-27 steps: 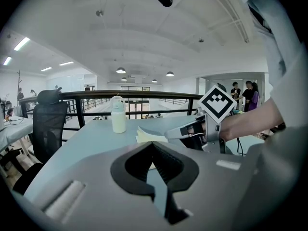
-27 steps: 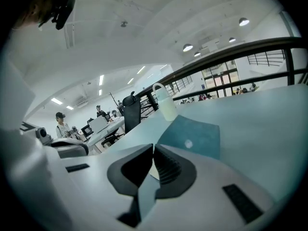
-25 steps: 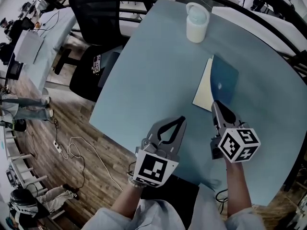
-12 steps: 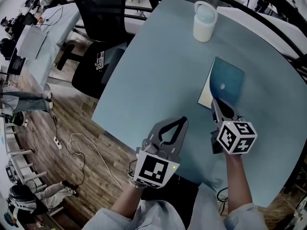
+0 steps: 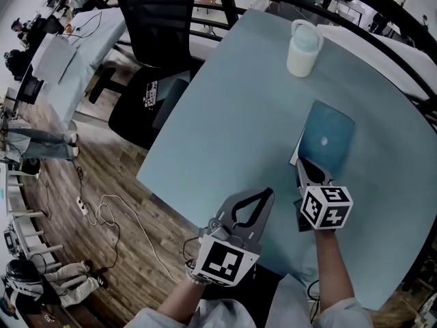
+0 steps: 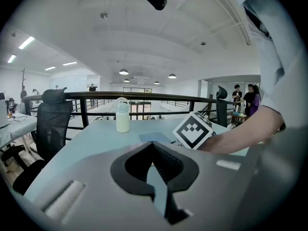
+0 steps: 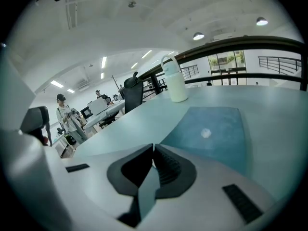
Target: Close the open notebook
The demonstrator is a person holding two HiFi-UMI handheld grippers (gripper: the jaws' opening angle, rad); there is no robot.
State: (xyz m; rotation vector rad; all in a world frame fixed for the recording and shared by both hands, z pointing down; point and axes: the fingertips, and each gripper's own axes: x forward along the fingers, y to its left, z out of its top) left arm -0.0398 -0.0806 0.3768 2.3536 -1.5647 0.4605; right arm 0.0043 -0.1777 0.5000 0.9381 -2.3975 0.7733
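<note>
The notebook (image 5: 328, 139) lies on the pale blue table (image 5: 225, 115) with its teal cover up; a thin strip of white page shows at its left edge. It also shows in the right gripper view as the notebook (image 7: 211, 131) just beyond the jaws. My right gripper (image 5: 300, 162) is shut and holds nothing, its tip at the notebook's near left corner. Whether it touches the notebook I cannot tell. My left gripper (image 5: 263, 193) is shut and empty, over the table to the left of the right one.
A white lidded cup (image 5: 302, 48) stands at the table's far side. A black office chair (image 5: 153, 19) stands beyond the table's left edge, where the wooden floor and a cable (image 5: 116, 214) lie. People stand far off in the room.
My right gripper has come down toward the notebook's near corner. Less white page shows beside the teal cover than a second ago. The left gripper has stayed in place.
</note>
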